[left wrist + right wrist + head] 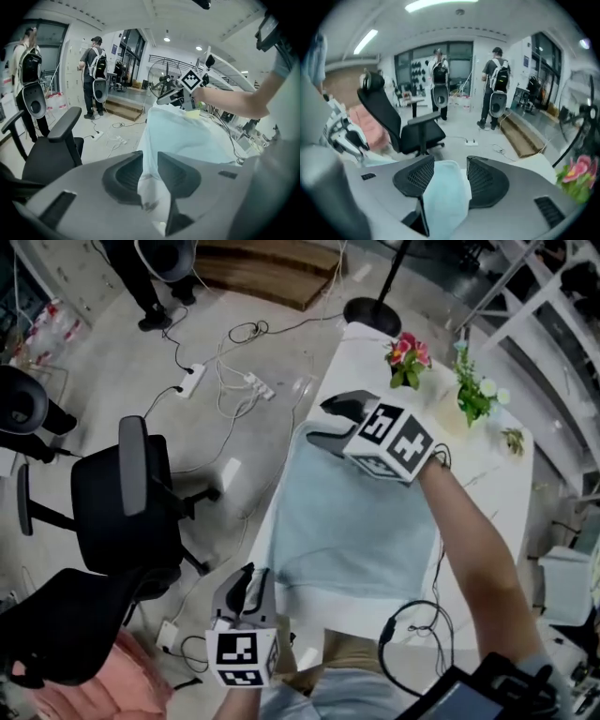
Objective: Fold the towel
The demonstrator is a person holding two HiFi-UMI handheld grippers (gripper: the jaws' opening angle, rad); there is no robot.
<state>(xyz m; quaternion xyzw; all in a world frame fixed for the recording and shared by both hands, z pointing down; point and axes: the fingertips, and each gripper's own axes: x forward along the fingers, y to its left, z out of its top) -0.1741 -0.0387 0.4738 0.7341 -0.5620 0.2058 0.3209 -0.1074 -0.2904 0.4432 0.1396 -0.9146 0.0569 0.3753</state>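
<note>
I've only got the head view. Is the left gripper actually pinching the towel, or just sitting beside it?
Observer: Pinching. In the left gripper view, the left gripper has its jaws closed on a fold of the towel.
Operator: And the right one?
Observer: The right gripper has its jaws apart. The towel's edge lies loose between them, with a gap at one pad, so it isn't clamped.
Operator: Anyone close by?
Observer: The right gripper view shows two people wearing backpacks, standing across the room and facing away.
</note>
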